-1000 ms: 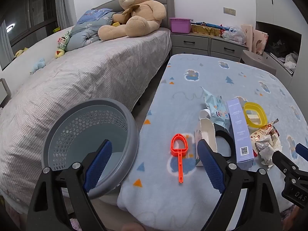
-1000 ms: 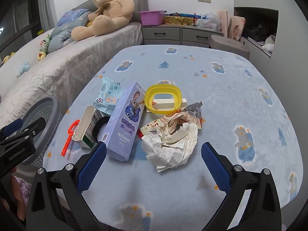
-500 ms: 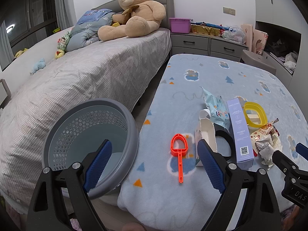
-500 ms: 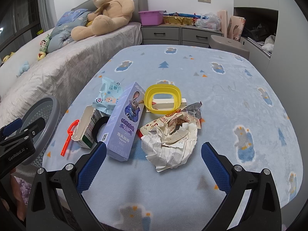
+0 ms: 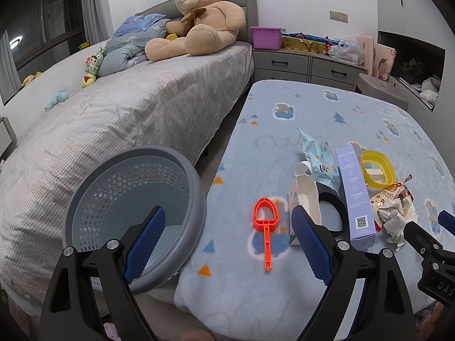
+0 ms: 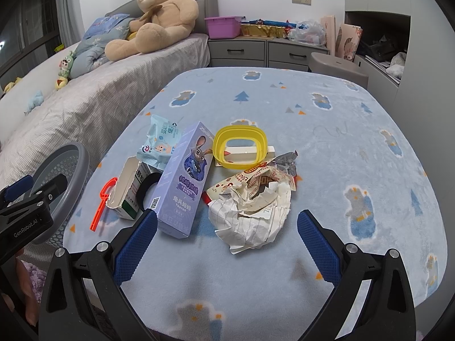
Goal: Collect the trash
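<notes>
Trash lies on a blue blanket-covered table: crumpled white paper, a snack wrapper, a purple carton, a torn white box, a blue packet, a yellow plastic ring and an orange plastic scoop. A grey perforated basket stands at the table's left edge. My left gripper is open, hovering between the basket and the scoop. My right gripper is open, just in front of the crumpled paper, holding nothing.
A bed with a big teddy bear and soft toys runs along the left. Grey drawers with a pink bin stand at the back. A narrow floor gap separates bed and table.
</notes>
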Motion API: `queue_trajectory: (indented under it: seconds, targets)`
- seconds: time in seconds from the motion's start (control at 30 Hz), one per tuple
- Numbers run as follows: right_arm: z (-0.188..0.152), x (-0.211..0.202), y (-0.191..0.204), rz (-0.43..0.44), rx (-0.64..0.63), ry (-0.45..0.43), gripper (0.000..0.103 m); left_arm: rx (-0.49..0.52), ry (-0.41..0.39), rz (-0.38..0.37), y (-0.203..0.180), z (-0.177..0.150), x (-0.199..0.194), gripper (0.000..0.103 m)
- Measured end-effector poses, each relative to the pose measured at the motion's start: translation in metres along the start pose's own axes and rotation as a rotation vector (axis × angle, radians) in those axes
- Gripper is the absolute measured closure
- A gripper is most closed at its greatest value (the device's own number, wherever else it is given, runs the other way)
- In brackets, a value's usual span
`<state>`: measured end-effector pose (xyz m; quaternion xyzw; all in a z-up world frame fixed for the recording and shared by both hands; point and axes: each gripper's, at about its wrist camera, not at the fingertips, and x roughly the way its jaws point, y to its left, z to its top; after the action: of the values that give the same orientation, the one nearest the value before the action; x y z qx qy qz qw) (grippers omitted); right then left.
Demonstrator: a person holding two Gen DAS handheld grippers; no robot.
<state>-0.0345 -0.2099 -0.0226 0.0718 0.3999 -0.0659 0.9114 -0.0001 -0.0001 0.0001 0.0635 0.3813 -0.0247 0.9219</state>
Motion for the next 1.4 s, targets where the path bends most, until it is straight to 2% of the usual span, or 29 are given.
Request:
queue_trajectory:
  seconds: [1.4]
  targets:
    - [0.0012,-0.0004,0.0015,0.002,-0.002,-0.001,0.006,0.001,0.0,0.002,-0.0001,-0.0001,0.0004,0.017]
